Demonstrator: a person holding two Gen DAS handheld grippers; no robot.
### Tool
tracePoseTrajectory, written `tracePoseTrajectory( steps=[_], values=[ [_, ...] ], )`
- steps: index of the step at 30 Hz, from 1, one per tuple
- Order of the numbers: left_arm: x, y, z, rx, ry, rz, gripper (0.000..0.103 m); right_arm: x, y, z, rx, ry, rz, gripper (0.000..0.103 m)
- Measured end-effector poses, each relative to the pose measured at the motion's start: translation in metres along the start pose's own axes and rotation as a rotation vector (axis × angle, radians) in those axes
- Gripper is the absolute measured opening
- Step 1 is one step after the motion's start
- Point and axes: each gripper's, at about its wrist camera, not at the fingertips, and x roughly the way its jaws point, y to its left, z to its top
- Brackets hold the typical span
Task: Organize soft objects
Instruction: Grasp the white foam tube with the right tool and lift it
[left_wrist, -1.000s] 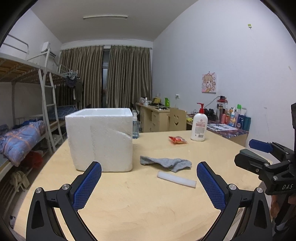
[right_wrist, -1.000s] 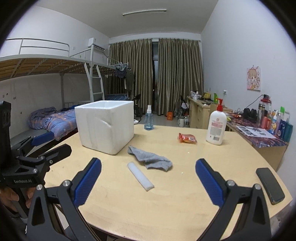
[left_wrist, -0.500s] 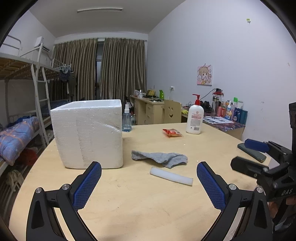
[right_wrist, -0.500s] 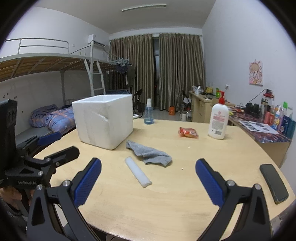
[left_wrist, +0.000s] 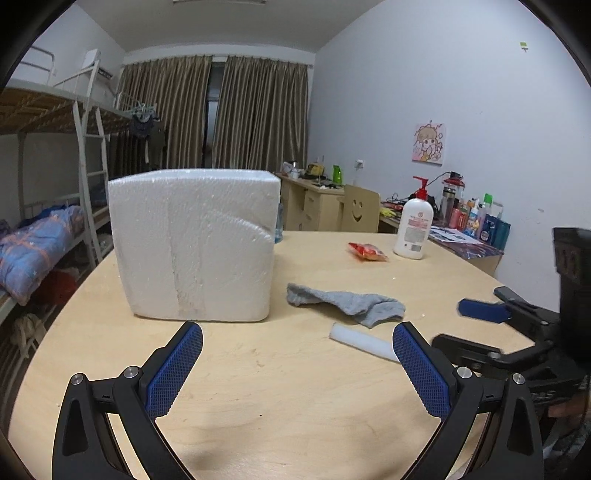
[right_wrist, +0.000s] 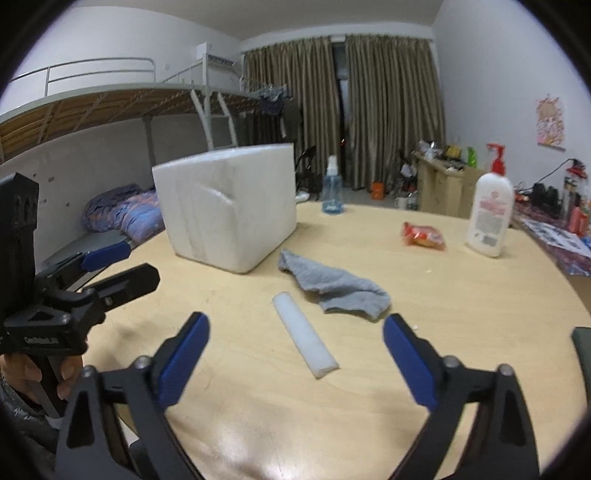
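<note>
Sock (right_wrist: 332, 291) on table (right_wrist: 480, 295), right tongs (right_wrist: 295, 350) closing, empty, left tongs (left_wrist: 297, 354) wide, empty.

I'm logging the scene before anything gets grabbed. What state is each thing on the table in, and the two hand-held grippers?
Foam box: upright, untouched.
Grey sock: crumpled, lying flat.
White foam strip: lying flat, apart from the sock.
Snack packet: lying flat.
Lotion bottle: upright.
Spray bottle: upright.
Left hand-held gripper: open, empty.
Right hand-held gripper: jaws closing, nothing gripped.
</note>
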Motion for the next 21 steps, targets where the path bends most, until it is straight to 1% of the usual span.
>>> tracePoseTrajectory(
  steps=[1, 3, 4, 7, 8, 9, 13, 14, 16, 18, 21],
  values=[
    [0.003, 0.001, -0.001, -0.002, 0.006, -0.001, 0.103, 0.005, 0.000, 0.000, 0.000, 0.016, 0.006, 0.087],
    [0.007, 0.004, -0.001, -0.003, 0.015, -0.003, 0.103, 0.019, -0.002, -0.001, -0.005, 0.060, 0.020, 0.077],
    [0.010, 0.005, -0.001, -0.002, 0.018, -0.001, 0.103, 0.024, -0.002, -0.002, -0.007, 0.075, 0.019, 0.076],
    [0.016, 0.009, -0.001, -0.005, 0.026, 0.004, 0.103, 0.036, -0.004, -0.004, 0.001, 0.119, 0.040, 0.066],
    [0.017, 0.010, 0.000, -0.008, 0.028, 0.002, 0.103, 0.041, -0.006, -0.005, 0.010, 0.139, 0.051, 0.061],
    [0.019, 0.012, 0.000, -0.011, 0.031, -0.001, 0.103, 0.043, -0.006, -0.005, 0.015, 0.148, 0.057, 0.059],
    [0.024, 0.013, 0.001, -0.004, 0.043, -0.006, 0.103, 0.052, -0.007, -0.006, 0.010, 0.180, 0.050, 0.056],
    [0.026, 0.013, 0.002, -0.002, 0.045, -0.006, 0.103, 0.053, -0.008, -0.007, 0.018, 0.193, 0.058, 0.052],
    [0.028, 0.013, 0.002, 0.003, 0.047, -0.008, 0.103, 0.056, -0.010, -0.005, 0.021, 0.208, 0.056, 0.051],
    [0.030, 0.013, 0.003, 0.004, 0.048, -0.008, 0.103, 0.058, -0.011, -0.006, 0.019, 0.224, 0.052, 0.044],
    [0.031, 0.013, 0.004, 0.001, 0.050, -0.015, 0.103, 0.062, -0.012, -0.005, 0.021, 0.245, 0.055, 0.042]
  ],
)
